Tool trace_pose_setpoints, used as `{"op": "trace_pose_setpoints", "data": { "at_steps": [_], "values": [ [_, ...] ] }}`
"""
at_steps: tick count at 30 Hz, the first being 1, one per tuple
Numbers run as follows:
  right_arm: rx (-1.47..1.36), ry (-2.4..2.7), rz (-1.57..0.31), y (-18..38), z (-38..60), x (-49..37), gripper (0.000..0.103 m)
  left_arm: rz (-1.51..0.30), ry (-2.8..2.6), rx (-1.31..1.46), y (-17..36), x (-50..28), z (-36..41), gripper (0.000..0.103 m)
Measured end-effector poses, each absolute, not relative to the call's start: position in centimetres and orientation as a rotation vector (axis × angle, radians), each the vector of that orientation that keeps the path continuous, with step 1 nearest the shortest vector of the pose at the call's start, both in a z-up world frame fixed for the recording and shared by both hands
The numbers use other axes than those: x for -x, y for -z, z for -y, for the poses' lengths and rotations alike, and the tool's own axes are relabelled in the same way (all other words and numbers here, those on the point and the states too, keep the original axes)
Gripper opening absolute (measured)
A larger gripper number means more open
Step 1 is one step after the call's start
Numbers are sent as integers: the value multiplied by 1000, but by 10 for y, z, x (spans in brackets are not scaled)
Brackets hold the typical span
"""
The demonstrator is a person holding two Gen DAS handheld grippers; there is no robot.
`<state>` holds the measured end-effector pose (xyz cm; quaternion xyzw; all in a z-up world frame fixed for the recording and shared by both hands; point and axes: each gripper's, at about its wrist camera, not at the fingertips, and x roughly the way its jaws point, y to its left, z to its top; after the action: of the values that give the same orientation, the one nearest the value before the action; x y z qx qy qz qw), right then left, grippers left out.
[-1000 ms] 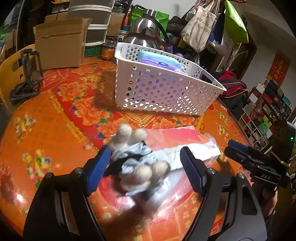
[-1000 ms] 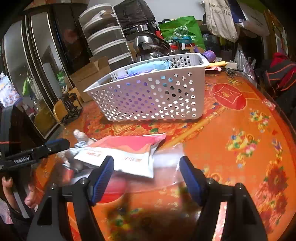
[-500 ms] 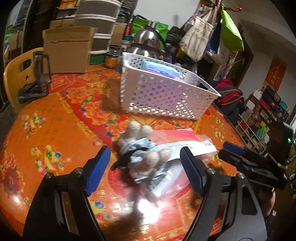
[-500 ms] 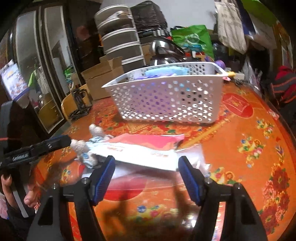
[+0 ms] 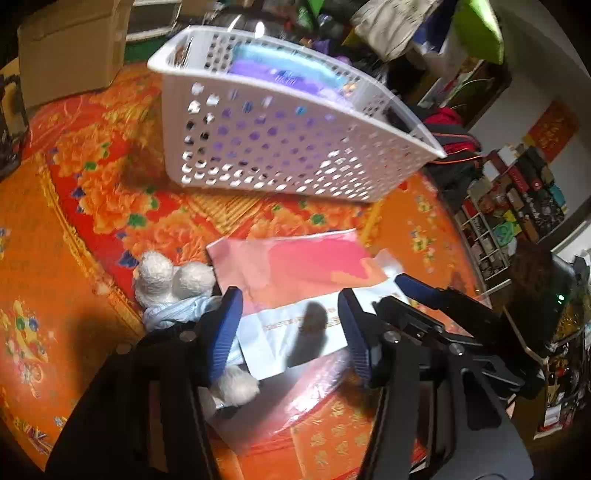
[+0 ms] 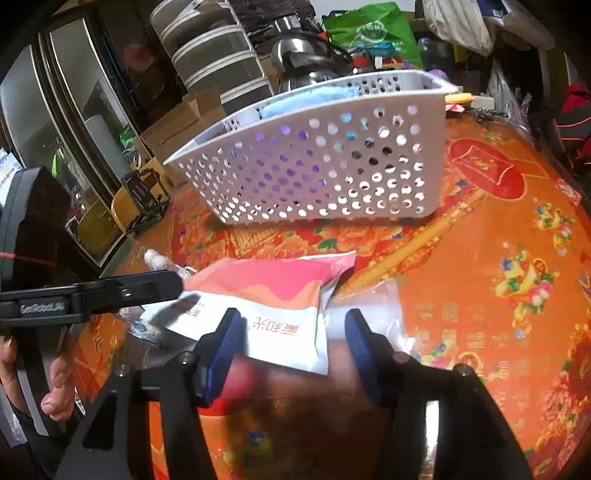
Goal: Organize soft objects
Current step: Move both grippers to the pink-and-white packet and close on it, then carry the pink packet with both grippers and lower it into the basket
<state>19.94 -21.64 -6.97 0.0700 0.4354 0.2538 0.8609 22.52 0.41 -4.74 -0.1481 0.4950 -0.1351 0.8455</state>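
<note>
Nearest in the left wrist view, the left gripper (image 5: 291,325) points down at the table (image 5: 55,266), which wears an orange and red flowered cover. Its blue-padded jaws are closing. Between them lies the white end of a flat pink and white soft packet (image 5: 295,280) inside a clear plastic bag (image 5: 317,384). The pads do not press on the packet, so the claw is released. Its left finger sits on top of a small white plush toy (image 5: 173,284) in pale blue cloth, which lies against the packet's left edge.

In the right wrist view, the right gripper (image 6: 295,339) also points down at the same packet (image 6: 280,295), from the other end. Its jaws are closing around the packet's white corner and the clear bag (image 6: 373,306); whether the pads already touch the bag cannot be told, and nothing looks pinched, so this claw is released too. A hand (image 6: 55,387) holding the left gripper's black handle shows at the left edge, and that gripper's finger reaches over the packet.

Just beyond the packet stands a white perforated plastic basket (image 5: 280,147). Purple and light blue soft items (image 5: 291,70) lie inside it.

Behind the basket, at the table's far side, are a cardboard box (image 5: 70,48), a steel kettle (image 6: 299,59), stacked drawers (image 6: 218,55) and a green bag (image 6: 373,29).
</note>
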Motion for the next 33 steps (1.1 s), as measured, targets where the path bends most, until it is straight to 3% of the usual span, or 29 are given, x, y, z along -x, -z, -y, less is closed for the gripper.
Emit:
{"op": "trace_pose_setpoints", "data": {
  "at_steps": [10,19,21,23,26,33],
  "values": [
    [-137,-573,-967,78,205,-212,55,-1093,214,273,62,-241,-4,50],
    [-123,-585,-1008,80,197,-228,55,-1134,219,249,70,-254,2,56],
    [-114,-577,-1000,80,196,-228,42,-1135,213,258,72,-256,3,56],
    [-120,-585,-1001,81,197,-227,32,-1134,210,246,73,-256,5,51],
    [-106,-583,-1002,82,195,-226,28,-1138,223,257,76,-256,8,37],
    [-50,-576,-975,82,187,-223,23,-1109,234,250,78,-253,8,31]
  ]
}}
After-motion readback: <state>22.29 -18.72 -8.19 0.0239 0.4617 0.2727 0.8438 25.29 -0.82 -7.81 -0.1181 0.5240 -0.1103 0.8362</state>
